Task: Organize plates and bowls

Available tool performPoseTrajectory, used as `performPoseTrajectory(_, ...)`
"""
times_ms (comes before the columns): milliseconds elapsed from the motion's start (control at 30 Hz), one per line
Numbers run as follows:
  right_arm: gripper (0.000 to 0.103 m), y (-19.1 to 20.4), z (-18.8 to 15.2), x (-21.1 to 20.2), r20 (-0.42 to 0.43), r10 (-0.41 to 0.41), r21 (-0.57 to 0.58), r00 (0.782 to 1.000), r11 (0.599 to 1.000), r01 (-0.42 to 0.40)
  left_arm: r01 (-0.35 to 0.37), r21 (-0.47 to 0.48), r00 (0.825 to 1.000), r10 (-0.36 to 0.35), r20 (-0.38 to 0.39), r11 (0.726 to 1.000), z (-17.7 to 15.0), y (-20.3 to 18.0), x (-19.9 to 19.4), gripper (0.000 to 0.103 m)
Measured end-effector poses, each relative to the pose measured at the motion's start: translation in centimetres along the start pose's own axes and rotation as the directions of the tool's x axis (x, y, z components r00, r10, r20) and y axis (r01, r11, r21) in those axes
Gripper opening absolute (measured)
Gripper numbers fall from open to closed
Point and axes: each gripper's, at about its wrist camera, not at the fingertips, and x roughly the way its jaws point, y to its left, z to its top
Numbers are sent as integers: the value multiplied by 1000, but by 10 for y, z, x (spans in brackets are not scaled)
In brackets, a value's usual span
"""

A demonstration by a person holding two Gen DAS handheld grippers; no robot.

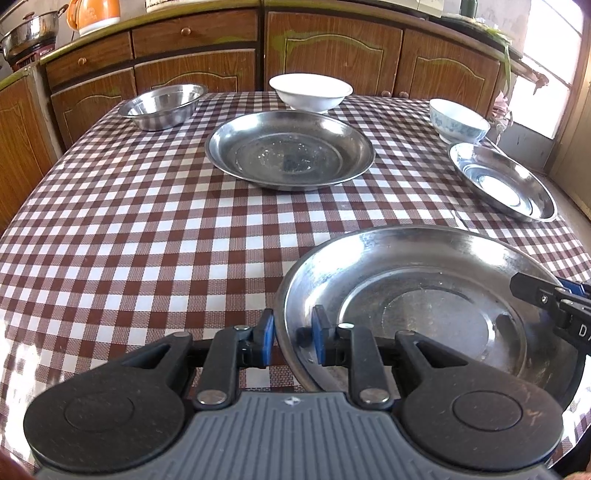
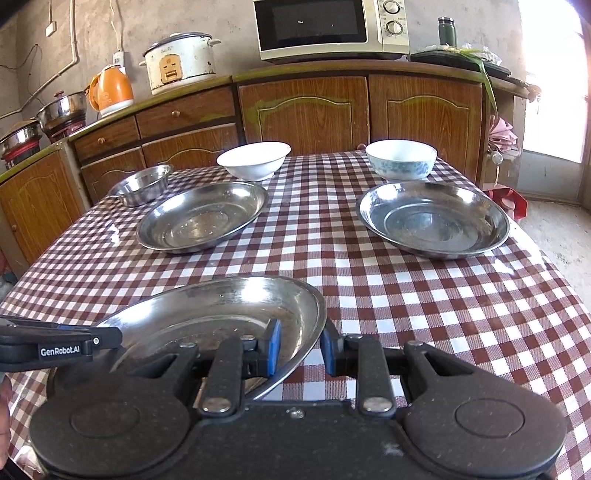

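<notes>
A near steel plate (image 1: 424,295) (image 2: 221,310) is straddled by both grippers at its rim. My left gripper (image 1: 293,332) has its pads on either side of the plate's left rim, with small gaps. My right gripper (image 2: 300,345) straddles the right rim the same way, and it shows from the side in the left wrist view (image 1: 554,295). A second steel plate (image 1: 290,149) (image 2: 203,218) lies mid-table, a third (image 1: 502,181) (image 2: 432,219) at the right. A steel bowl (image 1: 164,105) (image 2: 142,188), a white bowl (image 1: 310,92) (image 2: 255,158) and a blue-patterned bowl (image 1: 458,120) (image 2: 400,158) stand at the back.
The table has a brown-and-white checked cloth (image 1: 147,221) (image 2: 424,302). Wooden cabinets (image 1: 332,51) (image 2: 306,110) stand behind it, with a microwave (image 2: 332,29), a rice cooker (image 2: 181,61), an orange kettle (image 2: 110,90) and pots (image 2: 61,110) on the counter.
</notes>
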Motion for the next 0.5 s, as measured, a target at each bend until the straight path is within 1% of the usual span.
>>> performPoseTrajectory(200, 30, 1, -1, 2, -10, -2, -5, 1000, 1000, 2, 1, 1, 1000, -1, -5, 1000, 1, 1, 2, 23)
performPoseTrajectory(333, 30, 0, -1, 5, -26, -3, -2, 1000, 1000, 3, 5, 0, 1000, -5, -23, 1000, -1, 2, 6, 23)
performPoseTrajectory(500, 31, 0, 0, 7, -36, -8, -8, 999, 1000, 8, -2, -3, 1000, 2, -23, 1000, 0, 3, 6, 24)
